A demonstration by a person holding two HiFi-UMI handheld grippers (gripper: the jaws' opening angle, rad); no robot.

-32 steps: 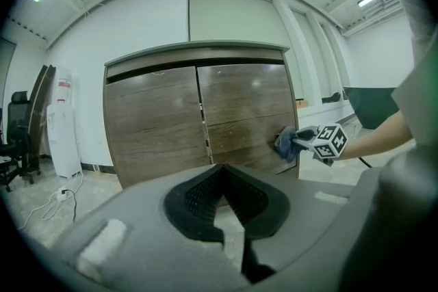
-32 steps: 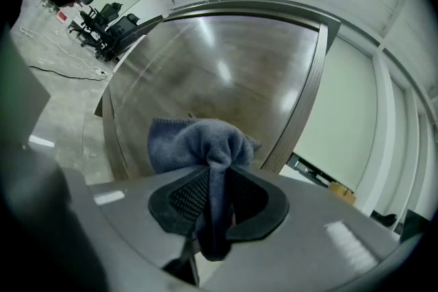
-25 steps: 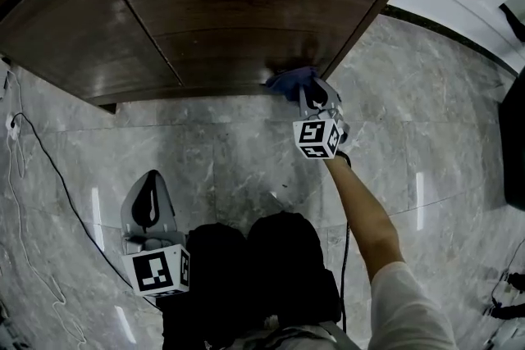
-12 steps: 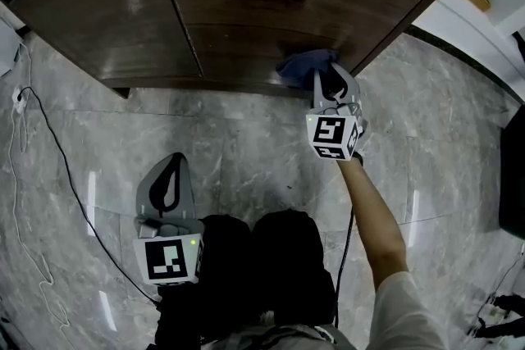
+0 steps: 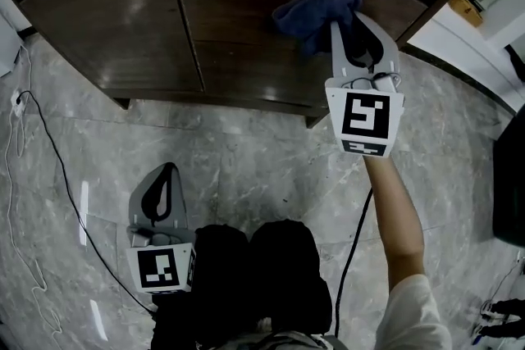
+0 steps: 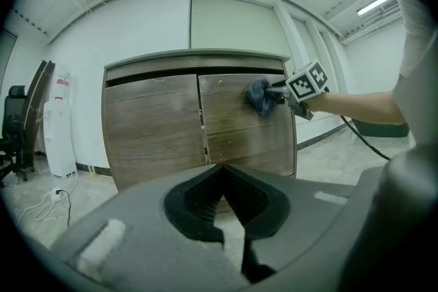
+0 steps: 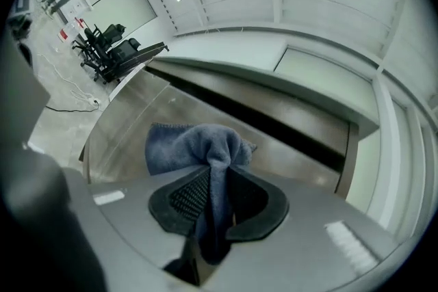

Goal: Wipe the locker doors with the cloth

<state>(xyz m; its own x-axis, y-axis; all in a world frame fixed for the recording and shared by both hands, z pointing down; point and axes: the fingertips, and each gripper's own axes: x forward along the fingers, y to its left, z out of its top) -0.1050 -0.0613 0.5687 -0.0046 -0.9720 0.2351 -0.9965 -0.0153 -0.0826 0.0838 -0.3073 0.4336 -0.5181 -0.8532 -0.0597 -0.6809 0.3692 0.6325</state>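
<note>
A low dark wooden locker with two doors stands against the wall; its right door (image 5: 246, 20) (image 6: 239, 123) has the blue cloth (image 5: 316, 12) (image 7: 195, 147) (image 6: 260, 96) pressed against its upper part. My right gripper (image 5: 353, 29) (image 7: 215, 198) is shut on the cloth, a fold of it pinched between the jaws, at the end of an outstretched bare arm. My left gripper (image 5: 160, 197) (image 6: 226, 205) hangs low over the floor well in front of the left door (image 5: 107, 20), jaws shut with nothing in them.
The floor (image 5: 246, 168) is grey marble tile. A white cable (image 5: 49, 168) trails along it at the left. A dark cable (image 5: 353, 258) runs under the right arm. A white appliance (image 6: 60, 120) and a black chair (image 6: 14, 126) stand left of the locker.
My right gripper has carried the cloth up the right door, from its bottom edge to near its top. The left gripper has stayed low.
</note>
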